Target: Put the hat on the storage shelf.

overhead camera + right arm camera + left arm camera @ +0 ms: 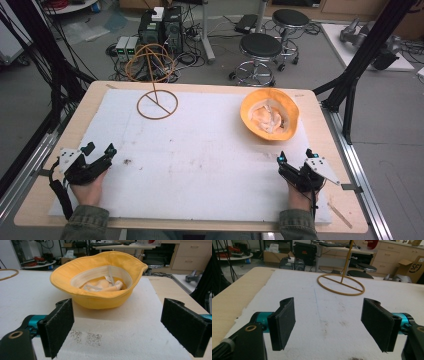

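Ahead of the right tool [117, 327], jaws apart, lies the yellow hat [100, 292].

hat [270, 114]: yellow, cream lining; stand [157, 104]: tan; mat [200, 165]: white; tool pads [283, 322]: black

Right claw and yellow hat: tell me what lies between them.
Nothing but bare white mat with faint dark specks, seen in the right gripper view between the open right claw and the hat.

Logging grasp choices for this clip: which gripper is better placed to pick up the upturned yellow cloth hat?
Right. The right gripper sits just below the upturned yellow cloth hat, jaws open and facing it. The left gripper rests at the far left, facing the tan wire ring stand.
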### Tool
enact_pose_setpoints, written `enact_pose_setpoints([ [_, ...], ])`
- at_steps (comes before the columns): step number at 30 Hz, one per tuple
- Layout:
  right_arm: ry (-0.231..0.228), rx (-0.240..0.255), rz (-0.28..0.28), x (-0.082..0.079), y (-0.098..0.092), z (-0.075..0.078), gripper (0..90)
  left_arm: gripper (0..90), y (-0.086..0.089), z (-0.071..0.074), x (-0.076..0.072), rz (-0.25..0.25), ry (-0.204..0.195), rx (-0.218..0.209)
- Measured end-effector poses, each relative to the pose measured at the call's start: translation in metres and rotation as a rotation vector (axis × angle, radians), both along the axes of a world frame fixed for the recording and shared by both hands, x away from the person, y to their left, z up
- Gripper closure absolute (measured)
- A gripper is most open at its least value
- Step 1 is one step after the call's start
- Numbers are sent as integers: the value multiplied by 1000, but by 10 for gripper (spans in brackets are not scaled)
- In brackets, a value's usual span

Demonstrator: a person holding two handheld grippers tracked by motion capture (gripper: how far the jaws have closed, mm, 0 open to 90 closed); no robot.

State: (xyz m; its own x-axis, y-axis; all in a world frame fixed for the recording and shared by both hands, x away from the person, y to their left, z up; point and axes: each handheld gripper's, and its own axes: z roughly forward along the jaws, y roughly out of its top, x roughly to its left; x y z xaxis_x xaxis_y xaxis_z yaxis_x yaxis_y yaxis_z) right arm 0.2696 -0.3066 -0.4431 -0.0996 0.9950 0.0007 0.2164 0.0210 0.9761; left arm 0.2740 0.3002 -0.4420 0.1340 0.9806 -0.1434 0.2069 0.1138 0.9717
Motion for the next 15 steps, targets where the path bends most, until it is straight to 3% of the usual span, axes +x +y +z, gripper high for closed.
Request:
enact_pose_setpoints([
  [9, -5, 35, -7, 2, -4, 1, 103, 277, 1, 0, 0, 6, 2, 10],
  [15, -1, 34, -19, 11, -8, 0, 103, 277, -1, 0, -1, -3, 0, 1],
])
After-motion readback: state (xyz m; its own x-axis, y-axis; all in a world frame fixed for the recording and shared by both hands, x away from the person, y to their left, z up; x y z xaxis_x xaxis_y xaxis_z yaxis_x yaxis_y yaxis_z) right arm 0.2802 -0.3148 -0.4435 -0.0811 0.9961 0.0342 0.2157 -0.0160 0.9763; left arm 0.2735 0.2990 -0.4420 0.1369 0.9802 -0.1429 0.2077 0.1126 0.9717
